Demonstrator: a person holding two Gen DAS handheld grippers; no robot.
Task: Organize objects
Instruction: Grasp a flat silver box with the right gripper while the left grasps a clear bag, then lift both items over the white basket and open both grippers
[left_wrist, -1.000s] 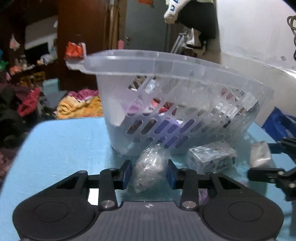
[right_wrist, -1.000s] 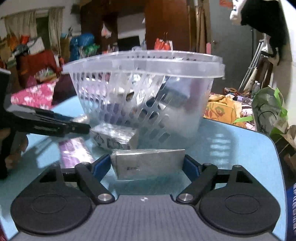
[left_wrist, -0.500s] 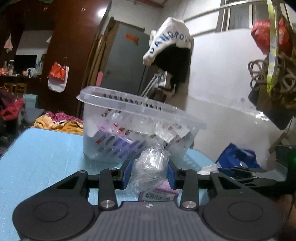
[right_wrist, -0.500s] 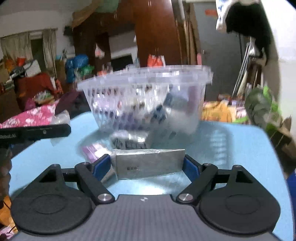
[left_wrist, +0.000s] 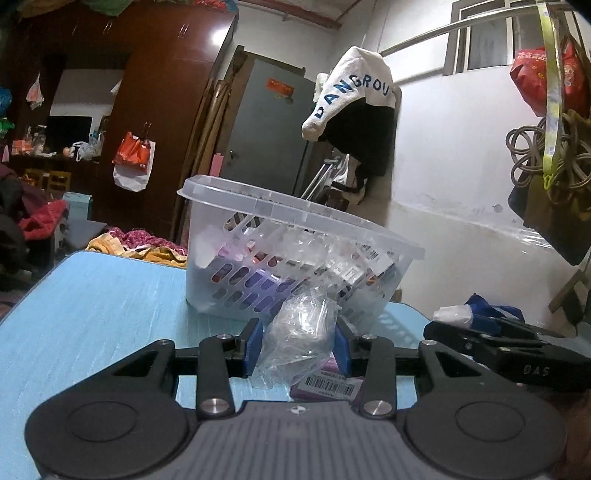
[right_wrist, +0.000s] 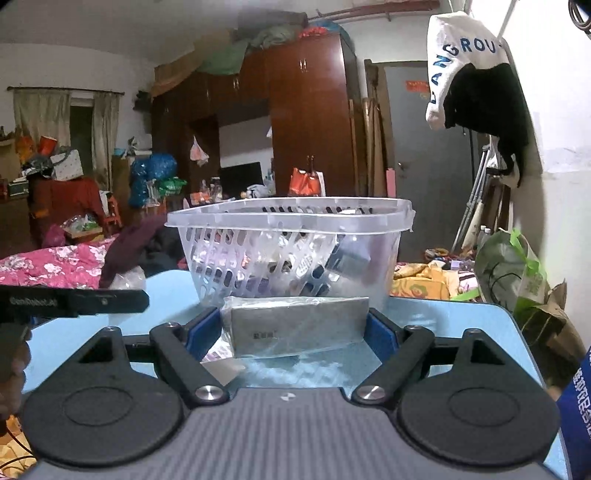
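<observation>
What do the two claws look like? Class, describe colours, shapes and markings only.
Both match: the left claw and right claw have blue pads on black linkage arms with silver pivot bolts, two round black discs, and a ribbed grey body bearing a small white logo. Seen side-on, the right claw reads "DAS" and the left "GenRobot.AI". No cables show.

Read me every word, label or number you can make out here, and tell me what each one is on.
"ANGROU": white cloth hanging by the door.
"DAS": right gripper body.
"GenRobot.AI", faint: left gripper body.
Barcode digits on the purple box: too small.
Red door notice: unreadable.
Silver packet print: blurred.
</observation>
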